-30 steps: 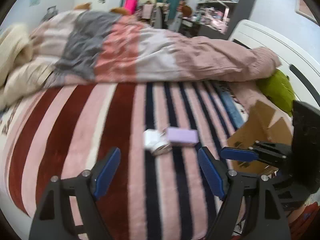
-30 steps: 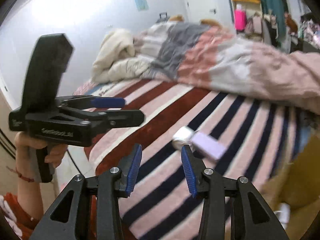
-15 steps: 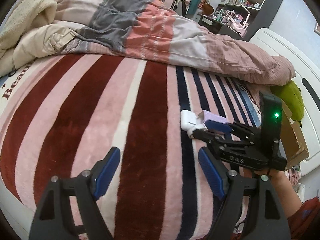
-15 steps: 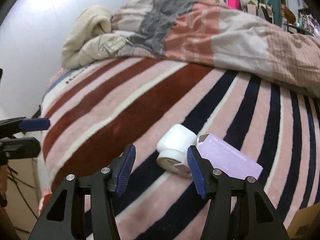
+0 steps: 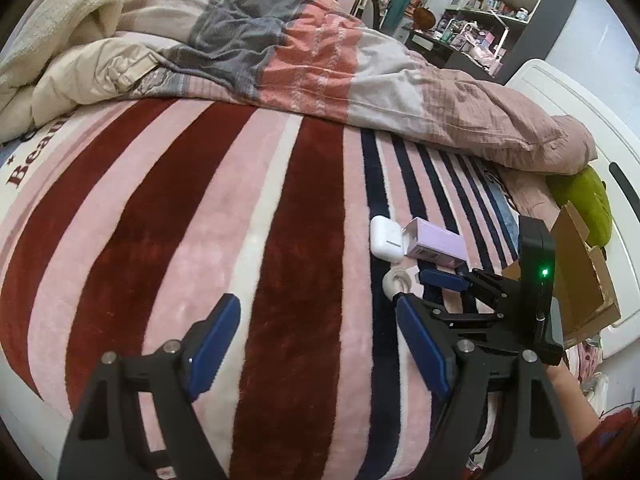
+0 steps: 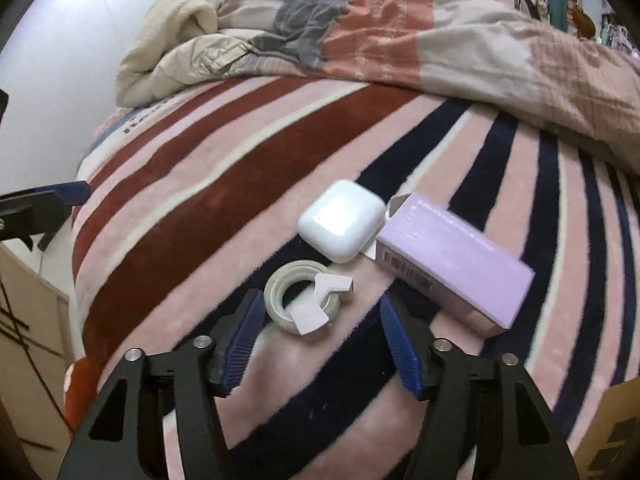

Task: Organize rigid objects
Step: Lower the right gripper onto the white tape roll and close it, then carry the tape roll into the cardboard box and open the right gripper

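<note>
Right wrist view: the right gripper (image 6: 320,330) is opening its jaws around the tape roll (image 6: 305,297), not pinching it. The left gripper (image 5: 316,344) is spread, holding nothing. The earbud case (image 6: 340,227) and purple box (image 6: 452,260) lie untidied on the bed (image 6: 200,208); sorting looks barely begun.

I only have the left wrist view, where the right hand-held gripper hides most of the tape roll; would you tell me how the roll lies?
Observer: The tape roll lies flat on the striped blanket, hole up, with a loose end folded across it.
Operator: Is it gripped?
Observer: No. The right hand-held gripper has its jaws opening; the roll's near part sits between the tips, and neither pad presses on it.
Operator: What lies nearest it?
Observer: The white earbud case, just beyond the roll; I cannot tell whether they touch.
</note>
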Available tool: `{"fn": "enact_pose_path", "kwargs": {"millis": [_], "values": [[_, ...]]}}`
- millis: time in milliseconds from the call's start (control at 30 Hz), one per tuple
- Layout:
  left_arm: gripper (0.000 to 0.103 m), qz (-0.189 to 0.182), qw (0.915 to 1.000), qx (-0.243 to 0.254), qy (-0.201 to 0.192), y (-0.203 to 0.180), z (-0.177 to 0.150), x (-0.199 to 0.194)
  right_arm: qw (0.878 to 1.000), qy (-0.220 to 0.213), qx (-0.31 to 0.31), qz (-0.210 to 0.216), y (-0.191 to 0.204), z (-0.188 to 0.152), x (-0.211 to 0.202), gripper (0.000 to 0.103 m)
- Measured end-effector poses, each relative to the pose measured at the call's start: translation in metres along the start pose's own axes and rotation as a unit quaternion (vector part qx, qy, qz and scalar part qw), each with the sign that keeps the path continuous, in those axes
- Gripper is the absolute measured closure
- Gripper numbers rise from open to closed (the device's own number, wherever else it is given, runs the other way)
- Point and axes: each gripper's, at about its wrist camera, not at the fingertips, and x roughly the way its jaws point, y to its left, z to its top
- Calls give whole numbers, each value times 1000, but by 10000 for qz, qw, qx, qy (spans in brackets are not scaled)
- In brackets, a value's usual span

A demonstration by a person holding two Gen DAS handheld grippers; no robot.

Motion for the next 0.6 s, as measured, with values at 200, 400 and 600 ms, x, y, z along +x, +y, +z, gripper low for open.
{"fn": "enact_pose_path", "kwargs": {"millis": [200, 400, 600], "values": [[25, 26, 10000, 10, 57, -1, -1, 2, 9994, -104, -327, -68, 10, -3, 7, 43], [25, -110, 9999, 79, 50, -14, 4, -1, 9963, -148, -766, -368, 24, -8, 3, 61], [25, -436, 9983, 359, 146, -51, 12, 3, 9940, -571, -929, -130, 39, -6, -51, 61]]}}
